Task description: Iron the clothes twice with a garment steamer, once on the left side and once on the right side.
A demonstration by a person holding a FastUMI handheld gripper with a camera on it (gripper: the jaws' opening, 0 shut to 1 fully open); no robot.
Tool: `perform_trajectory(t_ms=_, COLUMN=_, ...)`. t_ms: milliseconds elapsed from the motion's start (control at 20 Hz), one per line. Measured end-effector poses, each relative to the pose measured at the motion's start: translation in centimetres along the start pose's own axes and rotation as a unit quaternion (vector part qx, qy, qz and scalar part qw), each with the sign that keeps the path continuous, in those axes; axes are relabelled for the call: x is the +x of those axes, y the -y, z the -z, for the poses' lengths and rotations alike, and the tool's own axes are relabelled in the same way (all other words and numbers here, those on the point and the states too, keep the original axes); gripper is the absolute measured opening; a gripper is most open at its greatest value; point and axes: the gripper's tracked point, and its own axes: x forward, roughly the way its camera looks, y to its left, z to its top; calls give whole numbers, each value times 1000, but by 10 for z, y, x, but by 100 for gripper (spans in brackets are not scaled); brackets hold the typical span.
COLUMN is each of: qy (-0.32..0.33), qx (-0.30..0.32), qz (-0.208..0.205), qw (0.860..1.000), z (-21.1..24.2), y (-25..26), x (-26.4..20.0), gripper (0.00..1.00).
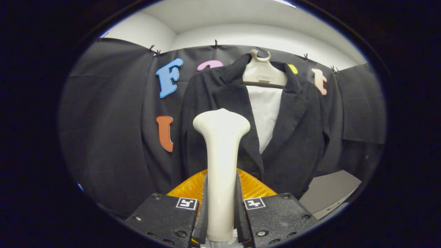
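A cream garment steamer (221, 162) stands upright between my fingers, its wide head up in front of the jacket's left panel. My gripper (221, 206) is shut on the steamer's handle, with both fingers (203, 210) pressing its sides. Just beyond hangs a black jacket (293, 137) on a pale hanger (262, 74), open over a white shirt (265, 113). The steamer head sits level with the left lapel; I cannot tell whether it touches the cloth.
An orange ribbed object (253, 186) lies just behind the fingers, under the jacket's hem. A grey surface (330, 189) shows beyond the fingers on the right. Black cloth covers the wall behind the jacket.
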Motion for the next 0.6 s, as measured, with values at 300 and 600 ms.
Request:
perform_trajectory(t_ms=300, qy=-35, qx=-1, qz=-1, qw=999, z=40, y=4, x=-7, gripper=36)
perform_trajectory(t_ms=600, qy=-70, qx=-7, qz=-4, qw=998, z=81, y=9, x=-14, gripper=36)
